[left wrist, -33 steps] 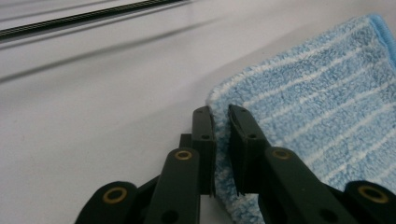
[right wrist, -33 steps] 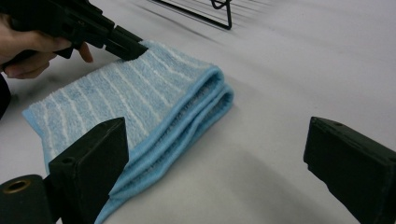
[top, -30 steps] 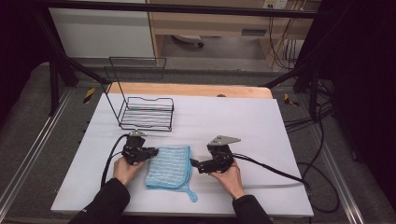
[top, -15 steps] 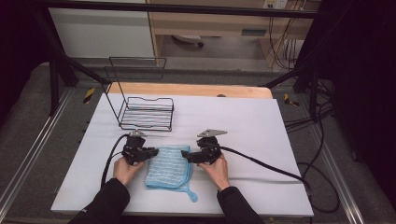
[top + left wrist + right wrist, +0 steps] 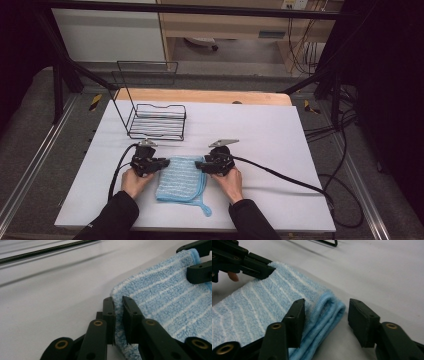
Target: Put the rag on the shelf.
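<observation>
A folded blue cloth (image 5: pixel 180 178) with thin white stripes lies flat on the white tabletop (image 5: pixel 260 130), near the person's edge and between the two hands; a small loop sticks out from its near right corner. The left hand-held gripper (image 5: pixel 159 163) pinches the cloth's far left corner; in the left gripper view its two black jaws stand nearly together with the cloth (image 5: pixel 162 305) edge clamped between them. The right hand-held gripper (image 5: pixel 200 165) sits at the cloth's far right corner; in the right gripper view the folded edge of the cloth (image 5: pixel 322 312) lies between its jaws, touching the left jaw, with a clear gap to the right jaw; these jaws have just been closing and do not yet press the cloth from both sides. A black cable trails from each hand-held gripper across the tabletop. Farther back and to the left stands a black wire rack (image 5: pixel 157 121), well apart from the cloth. Beyond the tabletop runs a wooden strip (image 5: pixel 200 96).
</observation>
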Available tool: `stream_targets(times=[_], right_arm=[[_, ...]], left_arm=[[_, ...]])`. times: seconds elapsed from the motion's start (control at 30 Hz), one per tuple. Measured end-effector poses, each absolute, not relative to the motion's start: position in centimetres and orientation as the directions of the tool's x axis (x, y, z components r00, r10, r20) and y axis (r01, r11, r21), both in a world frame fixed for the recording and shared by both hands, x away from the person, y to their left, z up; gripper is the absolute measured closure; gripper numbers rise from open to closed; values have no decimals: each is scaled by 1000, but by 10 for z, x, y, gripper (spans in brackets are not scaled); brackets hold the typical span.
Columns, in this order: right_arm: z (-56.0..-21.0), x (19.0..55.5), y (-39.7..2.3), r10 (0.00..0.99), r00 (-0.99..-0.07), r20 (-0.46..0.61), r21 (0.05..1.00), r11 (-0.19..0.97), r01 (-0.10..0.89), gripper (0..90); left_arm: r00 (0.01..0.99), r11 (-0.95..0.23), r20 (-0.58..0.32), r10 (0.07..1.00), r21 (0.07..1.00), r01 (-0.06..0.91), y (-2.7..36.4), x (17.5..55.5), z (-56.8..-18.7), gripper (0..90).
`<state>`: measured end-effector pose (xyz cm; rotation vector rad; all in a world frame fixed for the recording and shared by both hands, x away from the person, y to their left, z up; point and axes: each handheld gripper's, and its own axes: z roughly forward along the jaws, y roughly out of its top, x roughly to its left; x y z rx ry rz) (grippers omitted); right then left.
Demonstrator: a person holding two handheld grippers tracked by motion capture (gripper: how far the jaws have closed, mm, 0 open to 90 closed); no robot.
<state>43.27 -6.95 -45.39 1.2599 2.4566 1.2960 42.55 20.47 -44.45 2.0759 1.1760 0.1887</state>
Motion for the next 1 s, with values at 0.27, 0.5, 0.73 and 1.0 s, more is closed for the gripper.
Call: stream_targets(times=[0.27, 0.5, 0.73, 1.0], right_arm=[[-455, 434, -69, 695, -645, 317, 697, 290, 656, 613], [-456, 435, -68, 678, -639, 363, 674, 282, 683, 726], [-454, 437, -70, 664, -631, 402, 656, 272, 704, 797], [-449, 434, -73, 656, -637, 405, 679, 251, 690, 809]], left_arm=[[574, -318, -213, 790, 659, 682, 205, 425, -445, 807], [574, -315, -217, 790, 660, 682, 205, 425, -445, 808], [564, -292, -248, 787, 656, 696, 208, 427, -444, 821], [568, -266, -275, 776, 673, 690, 213, 425, -440, 832]])
